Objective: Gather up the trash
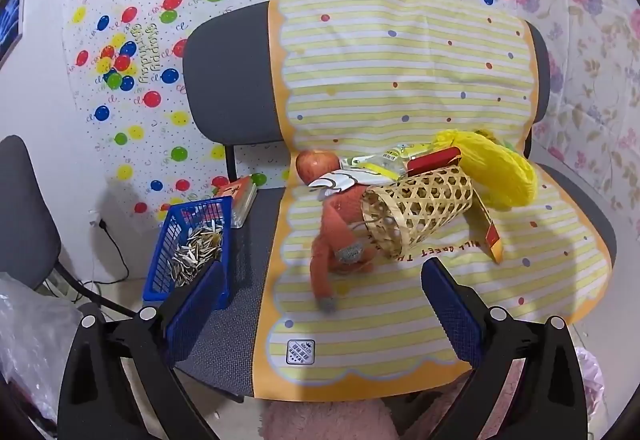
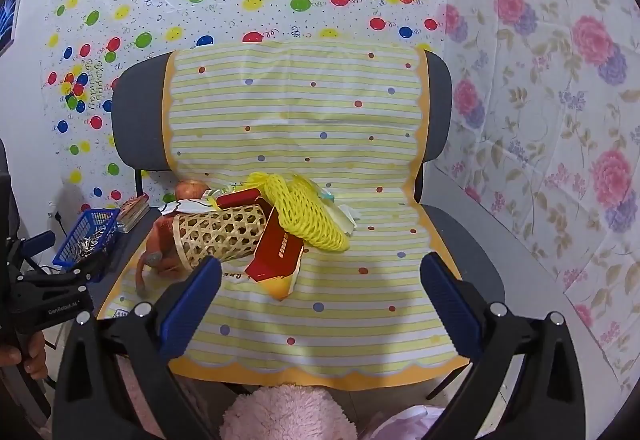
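Chair (image 2: 472,240) draped in a striped yellow cloth (image 2: 300,112) carries everything, so places are told from the woven basket (image 2: 218,236) lying on its side on the seat. Yellow foam netting (image 2: 308,212) and a torn red carton (image 2: 276,260) rest against its far end, wrappers behind it, an orange plush toy (image 1: 340,224) at its mouth, an apple (image 1: 314,163) beyond. Collection looks not yet begun: left hand-held gripper (image 1: 320,304) and right hand-held gripper (image 2: 320,292) both hover wide open, empty, short of the pile. Next probably means closing on the carton or netting, sparing toy and apple.
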The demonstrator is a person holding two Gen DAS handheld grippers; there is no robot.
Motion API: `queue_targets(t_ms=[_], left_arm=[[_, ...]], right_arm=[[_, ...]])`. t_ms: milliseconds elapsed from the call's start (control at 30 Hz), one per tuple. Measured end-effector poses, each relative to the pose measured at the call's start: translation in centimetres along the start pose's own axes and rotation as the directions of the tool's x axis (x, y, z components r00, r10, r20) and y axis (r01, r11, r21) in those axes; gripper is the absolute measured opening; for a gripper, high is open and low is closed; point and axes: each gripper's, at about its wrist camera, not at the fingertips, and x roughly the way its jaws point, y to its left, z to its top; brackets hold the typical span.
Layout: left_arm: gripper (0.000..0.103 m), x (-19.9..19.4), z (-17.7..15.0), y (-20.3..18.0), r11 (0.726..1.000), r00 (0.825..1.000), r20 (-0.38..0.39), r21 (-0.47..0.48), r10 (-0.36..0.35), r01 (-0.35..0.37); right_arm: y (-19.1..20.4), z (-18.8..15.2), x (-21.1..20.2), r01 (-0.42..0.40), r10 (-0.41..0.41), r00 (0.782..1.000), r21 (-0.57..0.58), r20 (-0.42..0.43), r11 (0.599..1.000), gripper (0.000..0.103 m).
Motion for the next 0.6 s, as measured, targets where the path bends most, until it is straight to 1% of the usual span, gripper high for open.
queue_targets(t_ms=[67, 100, 133, 233, 267, 367, 433, 500, 533, 600], left_arm=[[0.097, 0.1, 0.0, 0.1, 1.0, 1.0, -0.003, 0.0, -0.003, 0.003], [0.097, 0.1, 0.0, 0.1, 1.0, 1.0, -0.004, 0.002, -0.002, 0.002], [0.097, 0.0, -0.1, 0.1, 1.0, 1.0, -0.002, 0.004, -0.002, 0.002], [0.097, 0.0, -0.1, 0.2, 1.0, 1.0, 0.002, 0.006, -0.004, 0.004], [0.097, 0.0, 0.1, -0.7, 1.0, 1.0, 0.0, 0.013, 0.001, -0.001], [0.097, 0.2, -0.1, -1.0, 1.0, 1.0, 0.0, 0.02, 0.004, -0.004], [0.097, 0.6, -0.2, -1.2, 1.0, 1.0, -0.011, 0.024, 0.009, -0.009], [0.097, 0.9, -0.3, -1.1, 1.0, 1.0, -0.02, 0.022, 0.007, -0.007], [0.097, 1.0, -0.5, -1.1, 1.0, 1.0, -0.025, 0.021, 0.007, -0.007], [0.097, 1.3, -0.7, -1.1, 1.0, 1.0, -0.031, 0.026, 0.008, -0.007]], right_arm=[[0.5, 0.0, -0.6, 0.004, -0.004, 1.0, 0.002, 0.005, 1.0, 0.097], [0.5, 0.0, -0.7, 0.002, -0.002, 1.0, 0.017, -0.006, 1.0, 0.097], [-0.2, 0.2, -0.3, -0.009, 0.01, 1.0, 0.048, -0.028, 0.999, 0.097], [-1.2, -0.3, -0.1, -0.022, 0.025, 0.999, 0.082, -0.04, 0.996, 0.097], [-1.1, -0.1, 0.5, -0.016, 0.021, 0.998, 0.083, -0.058, 0.996, 0.097], [-1.0, -0.1, 0.9, 0.001, 0.004, 0.998, 0.068, -0.064, 0.998, 0.097], [-1.1, -0.2, 1.8, 0.02, -0.015, 0.997, 0.069, -0.071, 0.997, 0.097], [-1.3, -0.9, 3.7, 0.049, -0.039, 0.993, 0.092, -0.109, 0.995, 0.097], [-1.5, -1.6, 4.8, 0.064, -0.049, 0.989, 0.112, -0.139, 0.992, 0.097], [-1.5, -3.2, 6.5, 0.064, -0.041, 0.985, 0.137, -0.166, 0.989, 0.097]])
